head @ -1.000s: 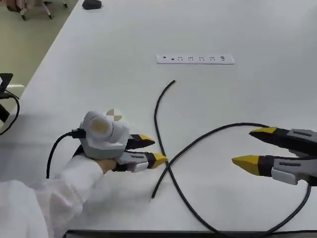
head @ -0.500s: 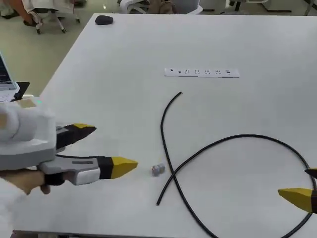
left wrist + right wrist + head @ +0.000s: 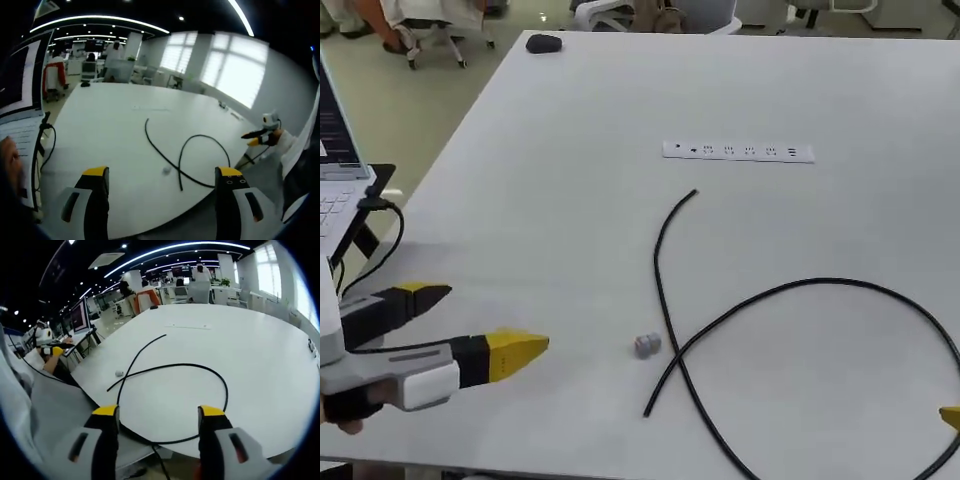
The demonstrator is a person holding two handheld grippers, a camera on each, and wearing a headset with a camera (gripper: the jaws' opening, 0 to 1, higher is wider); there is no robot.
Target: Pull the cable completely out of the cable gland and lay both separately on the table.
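On the white bench (image 3: 550,170), we saw the small grey cable gland (image 3: 647,345) lying by itself, just left of the black cable (image 3: 800,287), with a narrow gap between them. The cable lay free in a wide loop that crossed over itself near the gland, one end pointing toward the power strip (image 3: 738,151). Our left tongs (image 3: 495,318) hovered by the bench's near left side, jaws spread wide and holding nothing. Our right tongs (image 3: 160,411) hung at the near right edge, likewise open and empty. A dark mouse (image 3: 543,43) sat at the far corner.

Right claw (image 3: 159,412) agape; cable (image 3: 185,364) beside gland (image 3: 119,373)
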